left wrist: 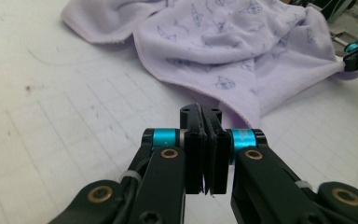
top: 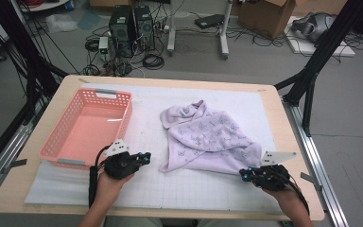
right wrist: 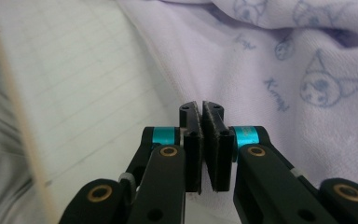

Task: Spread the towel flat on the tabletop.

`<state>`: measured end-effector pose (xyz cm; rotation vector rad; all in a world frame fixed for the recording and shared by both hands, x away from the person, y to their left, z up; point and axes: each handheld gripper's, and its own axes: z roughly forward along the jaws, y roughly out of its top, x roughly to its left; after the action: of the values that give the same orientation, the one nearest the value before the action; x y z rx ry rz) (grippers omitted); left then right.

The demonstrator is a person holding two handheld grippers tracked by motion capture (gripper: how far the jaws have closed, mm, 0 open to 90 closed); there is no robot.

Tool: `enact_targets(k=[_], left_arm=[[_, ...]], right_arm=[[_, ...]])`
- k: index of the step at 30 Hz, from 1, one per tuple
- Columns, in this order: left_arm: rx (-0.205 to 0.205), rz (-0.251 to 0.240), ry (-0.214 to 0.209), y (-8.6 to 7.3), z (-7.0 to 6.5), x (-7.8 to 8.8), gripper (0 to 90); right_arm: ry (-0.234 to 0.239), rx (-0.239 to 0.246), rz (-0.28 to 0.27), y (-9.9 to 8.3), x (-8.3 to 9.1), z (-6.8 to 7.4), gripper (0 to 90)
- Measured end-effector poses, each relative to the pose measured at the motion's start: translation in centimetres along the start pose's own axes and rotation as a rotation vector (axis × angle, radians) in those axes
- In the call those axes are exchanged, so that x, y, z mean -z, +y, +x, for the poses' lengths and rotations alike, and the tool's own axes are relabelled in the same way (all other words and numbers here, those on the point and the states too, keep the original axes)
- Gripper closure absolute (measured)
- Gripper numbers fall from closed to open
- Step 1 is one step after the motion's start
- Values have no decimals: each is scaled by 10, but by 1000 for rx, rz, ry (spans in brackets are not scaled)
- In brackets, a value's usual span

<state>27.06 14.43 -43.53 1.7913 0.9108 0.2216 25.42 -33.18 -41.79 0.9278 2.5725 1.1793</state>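
Towel: I've got the lilac printed towel (top: 207, 139) crumpled on the white grid mat (top: 194, 189), centre-right of the table (top: 283, 118), with a pink basket (top: 87, 127) off at its 9 o'clock.
Left gripper: my left gripper (top: 144, 157) sits just short of the towel's near-left corner, at about its 8 o'clock; fingers pressed together, nothing between them.
Right gripper: my right gripper (top: 244, 175) is at the towel's 5 o'clock corner; fingers together, and I can't tell if cloth is pinched.
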Motion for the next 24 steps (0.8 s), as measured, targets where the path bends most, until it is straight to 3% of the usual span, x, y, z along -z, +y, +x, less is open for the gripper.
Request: enact_targets(k=[2,4,6,9,12,14,17,19,20,21,22,23,24], left_arm=[[-4,14,-7,-3,-3,0,805],[7,23,-17,-3,-5,-6,634],[9,25,-25,-1,-8,-13,508],[-5,43,-38,6,-8,-29,448],[-7,71,-51,16,-6,-50,436],[1,90,-45,20,-6,-66,424],[1,96,-44,22,-11,-82,433],[-36,150,-22,22,-16,-93,470],[-58,177,-18,21,-18,-96,529],[-77,198,-21,22,-19,-98,647],[-104,190,-28,23,-21,-98,734],[-154,171,-2,23,-23,-96,838],[-178,158,29,25,-23,-93,863]], right_arm=[[-4,-1,4,-1,2,4,852],[-31,-24,-16,-2,2,4,709],[-68,-63,-62,-3,3,3,651],[-164,-100,-110,-4,8,0,633],[-282,-144,-118,-8,11,-7,623],[-339,-198,-134,-12,13,-12,611],[-381,-242,-153,-19,16,-18,595],[-395,-251,-147,-23,17,-19,590],[-396,-254,-145,-25,18,-20,586],[-396,-255,-144,-26,18,-21,583],[-398,-257,-143,-27,18,-22,581],[-398,-259,-141,-28,19,-22,580],[-397,-258,-137,-29,19,-22,580]])
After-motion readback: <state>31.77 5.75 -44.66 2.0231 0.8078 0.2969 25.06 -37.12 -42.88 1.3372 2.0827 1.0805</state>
